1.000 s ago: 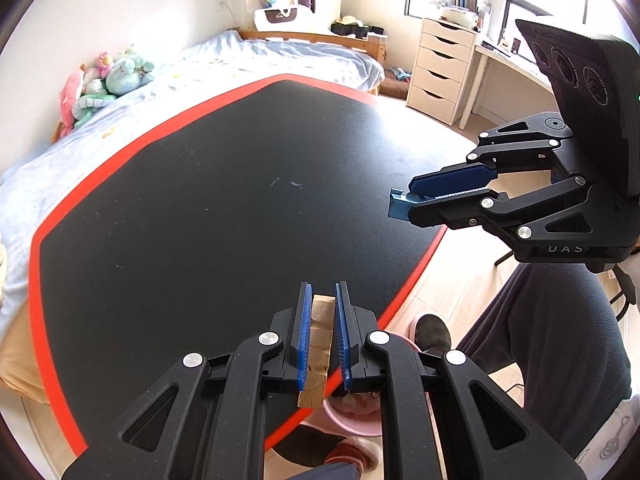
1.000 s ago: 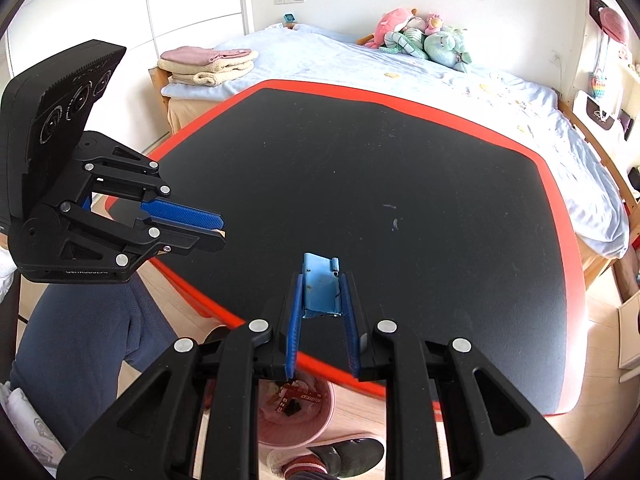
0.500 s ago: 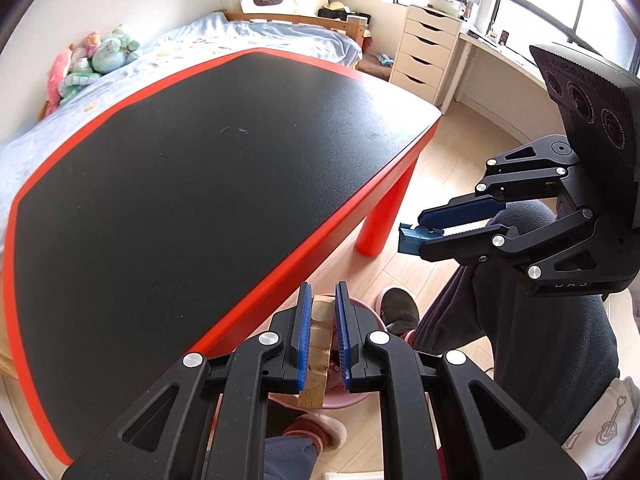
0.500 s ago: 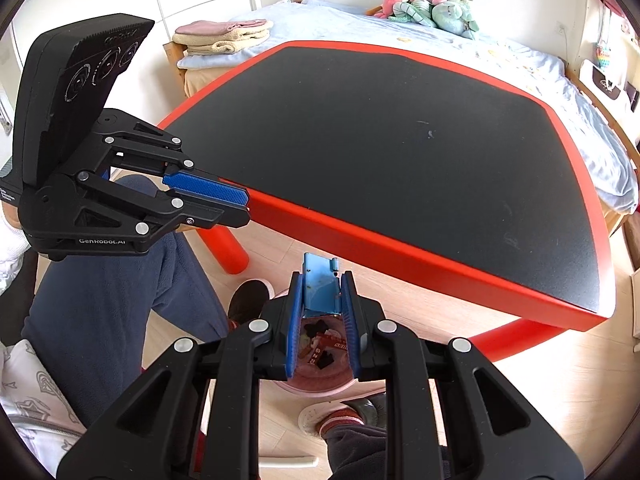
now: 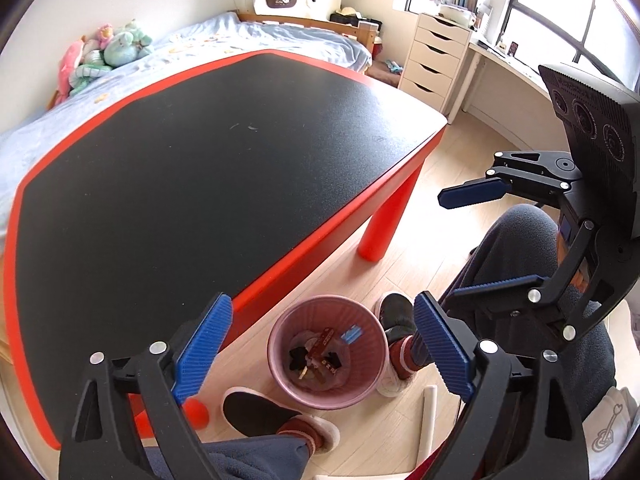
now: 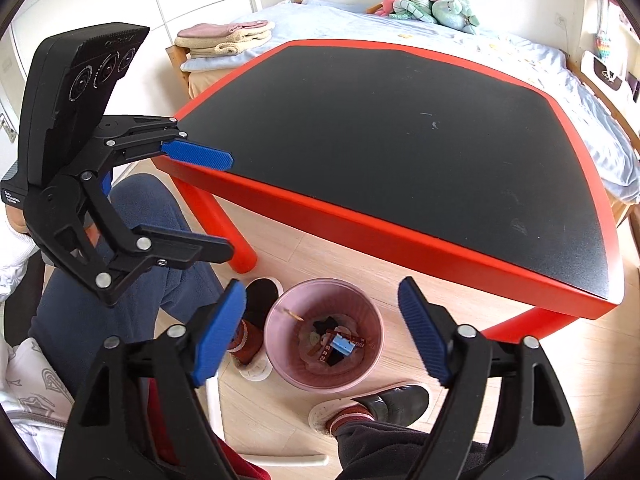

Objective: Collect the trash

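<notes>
Left wrist view sits just behind its own fingers (image 5: 436, 344), tilted steeply down over the pink bin (image 5: 280, 360) on the floor, close above it. Beyond the bin it takes in the table (image 5: 200, 184) and, farther off, the bed and the window wall. The other gripper (image 5: 496, 240) shows to the right of the bin. Right wrist view looks down at the same bin (image 6: 372, 324) from the opposite flank, just as near, with the table (image 6: 400, 152) behind the bin and the left gripper (image 6: 212, 204) up-left of it. Both views share the bin, the table, the bed and the person's slippered feet beside the bin.
</notes>
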Tool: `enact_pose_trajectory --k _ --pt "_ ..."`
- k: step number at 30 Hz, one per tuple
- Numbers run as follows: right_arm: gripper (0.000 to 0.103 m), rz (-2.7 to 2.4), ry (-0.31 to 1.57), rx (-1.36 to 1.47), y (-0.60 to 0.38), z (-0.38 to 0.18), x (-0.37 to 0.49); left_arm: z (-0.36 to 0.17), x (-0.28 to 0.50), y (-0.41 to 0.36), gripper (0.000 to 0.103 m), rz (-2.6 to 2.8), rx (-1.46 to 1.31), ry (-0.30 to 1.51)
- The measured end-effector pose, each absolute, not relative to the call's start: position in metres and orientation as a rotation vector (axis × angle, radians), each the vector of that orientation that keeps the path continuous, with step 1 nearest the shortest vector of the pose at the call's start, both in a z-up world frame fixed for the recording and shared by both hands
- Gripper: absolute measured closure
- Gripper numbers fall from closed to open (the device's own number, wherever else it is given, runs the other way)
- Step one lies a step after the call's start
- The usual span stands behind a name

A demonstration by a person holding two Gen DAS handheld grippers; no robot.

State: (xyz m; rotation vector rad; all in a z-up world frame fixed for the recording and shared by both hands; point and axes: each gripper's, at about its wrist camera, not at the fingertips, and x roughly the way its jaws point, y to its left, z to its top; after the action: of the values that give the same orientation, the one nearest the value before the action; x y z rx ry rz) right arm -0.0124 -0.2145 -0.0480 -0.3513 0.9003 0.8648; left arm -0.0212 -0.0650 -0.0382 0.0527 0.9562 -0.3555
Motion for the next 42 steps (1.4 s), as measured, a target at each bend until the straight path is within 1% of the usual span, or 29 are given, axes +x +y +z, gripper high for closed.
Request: enact_pose_trajectory --k 3,15,22,31,42 --pt "0.012 0.854 0.911 -0.347 -0.216 -0.051 -0.012 -0.039 -0.021 -0.062 0.008 -0.338 0.042 0.958" --pt "0.008 0.833 0.912 -0.317 -0.218 -0.047 -0.014 -0.033 -0.029 -0.050 0.008 -0.282 -0.014 0.927" --pt "0.008 0.784 0.902 -0.295 -0.219 -0.041 -0.008 -0.029 -0.033 -0.041 0.008 -0.237 -0.028 0.910" --pt "0.006 0.721 0.831 -0.246 -0.220 -0.010 0.017 -0.010 -0.026 -0.020 0.008 -0.131 -0.020 0.851" --pt "0.004 0.697 0.754 -0.268 -0.196 0.028 0.057 0.013 -0.003 0.019 0.006 -0.014 -0.055 0.807"
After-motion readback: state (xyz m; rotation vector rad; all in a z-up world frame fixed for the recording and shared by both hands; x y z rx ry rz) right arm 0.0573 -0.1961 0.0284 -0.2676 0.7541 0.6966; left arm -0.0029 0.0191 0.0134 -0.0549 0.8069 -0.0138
